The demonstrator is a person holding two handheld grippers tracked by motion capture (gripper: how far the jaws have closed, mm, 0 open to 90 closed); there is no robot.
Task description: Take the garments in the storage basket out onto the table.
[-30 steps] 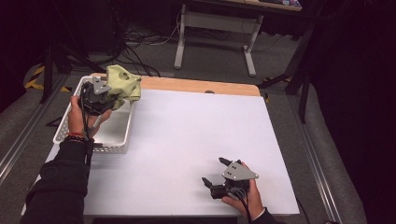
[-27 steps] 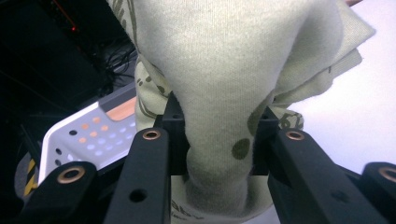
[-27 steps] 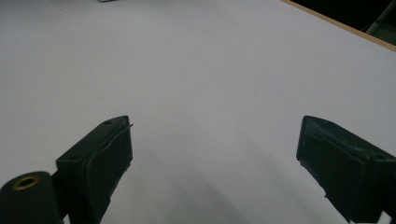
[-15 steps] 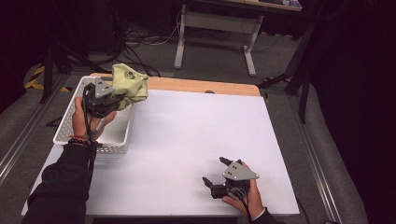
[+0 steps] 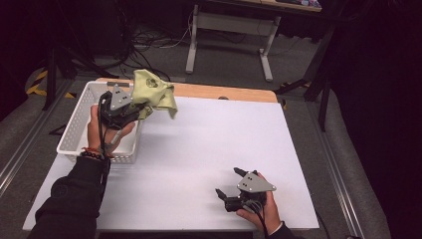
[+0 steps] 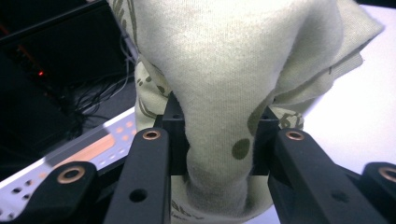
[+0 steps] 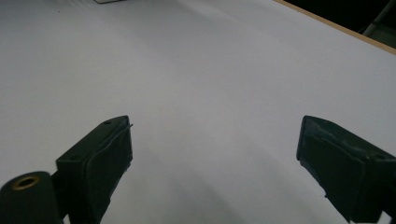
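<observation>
The left gripper [image 5: 137, 107], held up in the person's left hand [image 5: 102, 130] over the near end of a white perforated plastic basket [image 5: 74, 130], pinches a pale yellow-green knit cloth with darker olive markings [image 5: 154, 92]; in the left gripper view the black jaws press into a bunched fold of the cloth [image 6: 233, 84], which billows above them. The cloth hangs in the air over the basket's right rim and the table edge beside it. The right gripper [image 5: 230, 183] rests low on the table near its front right, in the person's right hand [image 5: 263, 211], its jaws spread wide with bare tabletop between them.

The table is a white matte sheet [image 5: 209, 149] laid over a board whose light wooden edge [image 5: 234, 93] shows along the far side. Beyond it lie dark grey floor, tangled black cables [image 5: 149, 40] and the white legs of another stand [image 5: 229, 42]. The olive markings on the cloth cannot be read as writing.
</observation>
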